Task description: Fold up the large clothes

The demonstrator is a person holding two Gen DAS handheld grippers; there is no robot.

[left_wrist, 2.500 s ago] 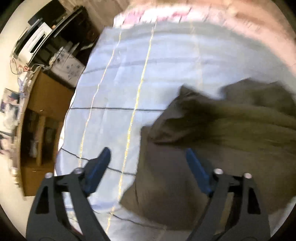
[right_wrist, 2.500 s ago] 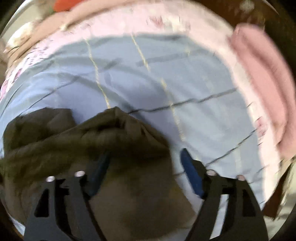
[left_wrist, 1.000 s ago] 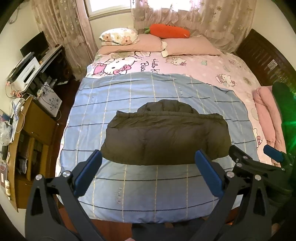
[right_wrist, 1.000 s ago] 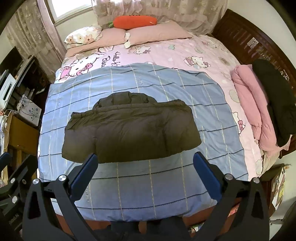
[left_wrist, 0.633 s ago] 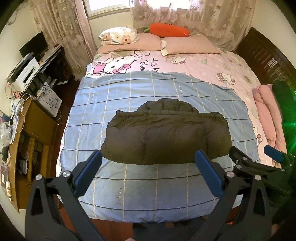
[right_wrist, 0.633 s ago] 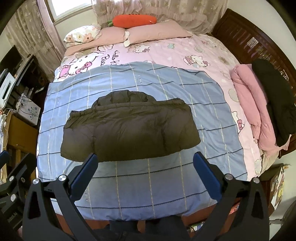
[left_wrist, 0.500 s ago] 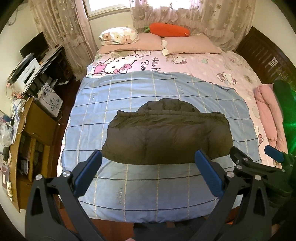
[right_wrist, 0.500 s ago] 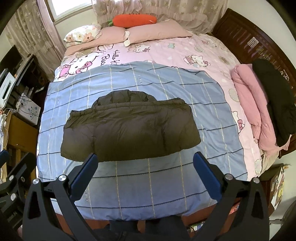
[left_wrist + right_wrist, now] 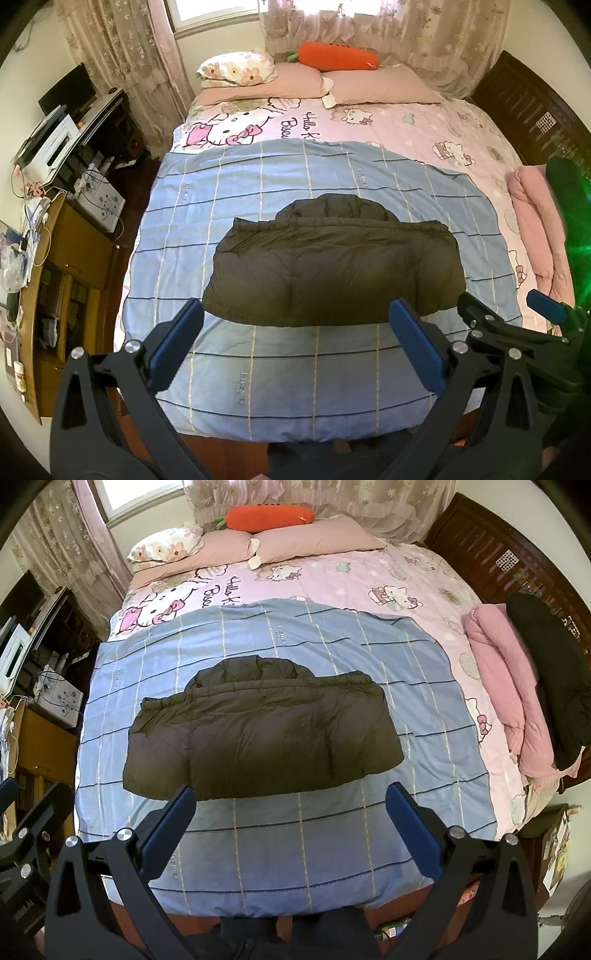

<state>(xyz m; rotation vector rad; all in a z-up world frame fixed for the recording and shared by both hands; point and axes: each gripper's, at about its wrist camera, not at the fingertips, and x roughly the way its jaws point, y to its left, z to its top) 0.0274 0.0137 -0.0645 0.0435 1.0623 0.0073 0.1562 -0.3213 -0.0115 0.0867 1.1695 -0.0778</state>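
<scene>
A dark olive puffer jacket (image 9: 334,267) lies folded into a wide rectangle on the blue checked sheet (image 9: 258,365) in the middle of the bed; it also shows in the right wrist view (image 9: 262,734). Its hood sticks out at the far edge. My left gripper (image 9: 295,339) is open and empty, held high above the foot of the bed. My right gripper (image 9: 291,819) is also open and empty, beside it; it also shows at the right edge of the left wrist view (image 9: 517,314). Neither touches the jacket.
Pink pillows (image 9: 376,86) and an orange carrot plush (image 9: 338,55) lie at the head of the bed. A pink blanket (image 9: 506,679) and a dark garment (image 9: 550,679) lie along the right edge. A desk and cabinet (image 9: 62,236) stand to the left.
About 2.5 s ago both grippers were low over the crumpled jacket. They have since pulled back and up to the foot of the bed; the jacket now lies folded flat.
</scene>
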